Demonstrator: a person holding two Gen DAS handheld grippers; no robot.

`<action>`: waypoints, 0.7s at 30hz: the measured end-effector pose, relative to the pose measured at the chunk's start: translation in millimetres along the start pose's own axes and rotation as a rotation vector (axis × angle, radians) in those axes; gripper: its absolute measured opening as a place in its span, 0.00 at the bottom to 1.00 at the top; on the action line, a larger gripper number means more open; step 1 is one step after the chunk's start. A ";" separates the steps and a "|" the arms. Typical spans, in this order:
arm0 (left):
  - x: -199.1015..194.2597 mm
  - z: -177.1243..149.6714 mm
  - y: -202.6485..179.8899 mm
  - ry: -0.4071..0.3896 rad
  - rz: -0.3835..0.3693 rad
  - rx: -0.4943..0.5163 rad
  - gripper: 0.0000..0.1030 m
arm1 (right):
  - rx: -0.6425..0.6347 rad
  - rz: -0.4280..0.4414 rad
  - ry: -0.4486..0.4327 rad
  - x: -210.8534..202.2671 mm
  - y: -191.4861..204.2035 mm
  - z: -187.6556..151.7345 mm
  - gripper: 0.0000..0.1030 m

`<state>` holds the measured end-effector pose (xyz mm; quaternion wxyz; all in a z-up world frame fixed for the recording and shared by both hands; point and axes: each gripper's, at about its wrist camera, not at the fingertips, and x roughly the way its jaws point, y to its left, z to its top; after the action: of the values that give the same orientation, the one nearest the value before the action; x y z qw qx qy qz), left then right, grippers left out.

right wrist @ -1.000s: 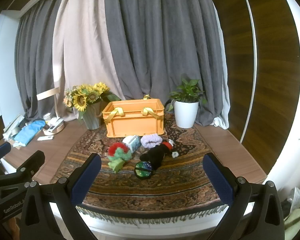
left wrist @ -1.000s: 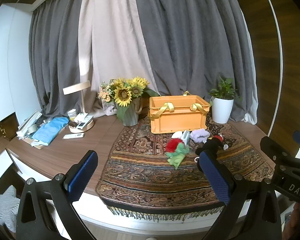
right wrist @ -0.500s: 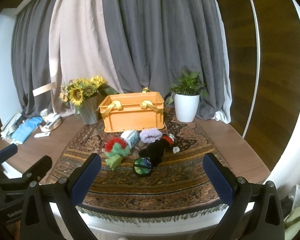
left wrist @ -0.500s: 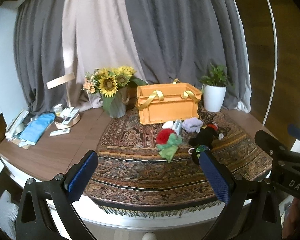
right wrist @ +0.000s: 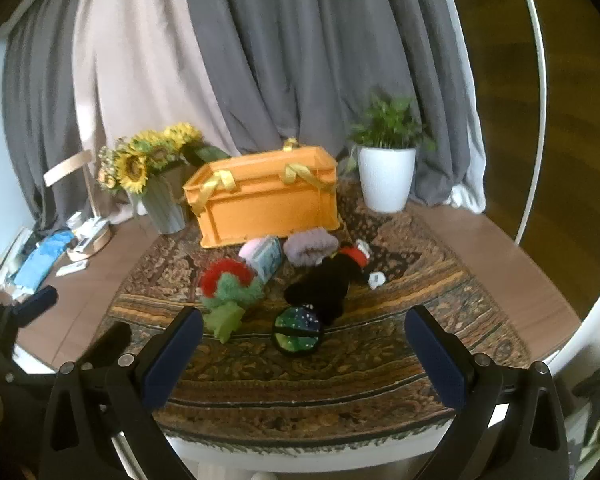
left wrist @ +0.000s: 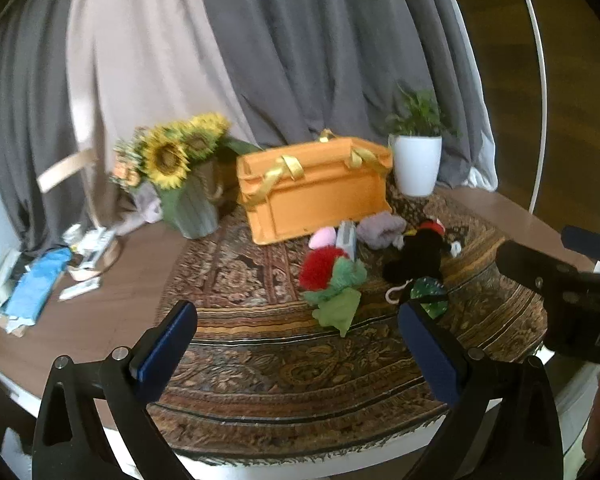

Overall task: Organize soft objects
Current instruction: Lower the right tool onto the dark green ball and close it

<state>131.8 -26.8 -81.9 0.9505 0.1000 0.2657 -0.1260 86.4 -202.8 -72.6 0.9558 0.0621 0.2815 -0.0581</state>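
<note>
Several soft toys lie bunched on a patterned rug (right wrist: 340, 376) just in front of an orange crate (right wrist: 266, 210) with yellow ribbon handles. Nearest the left side sits a red and green plush (right wrist: 230, 288), the green part toward the front. A black plush (right wrist: 324, 284) with a red cap stretches back toward the crate, and a round green ball (right wrist: 298, 332) touches its front end. Behind them a lilac fluffy piece (right wrist: 310, 246), a pink one (right wrist: 252, 250) and a small pale box (right wrist: 270, 258) rest close to the crate's front wall.

The left gripper (left wrist: 296, 334) hangs above the rug's front edge, jaws spread wide and holding nothing. The right gripper (right wrist: 300, 338) does likewise, empty, with the ball showing between its fingers further off.

A vase of sunflowers (right wrist: 152, 178) stands left of the crate, a white potted plant (right wrist: 386, 178) to its right.
</note>
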 end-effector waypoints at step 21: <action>134.6 -31.7 -10.6 0.213 -0.175 0.050 0.82 | 0.080 -0.014 0.218 121.2 -1.2 -26.0 0.83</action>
<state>224.8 -53.7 -181.2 0.8995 0.1130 0.3696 -0.2038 173.6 -209.3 -160.5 0.9159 0.1042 0.3816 -0.0687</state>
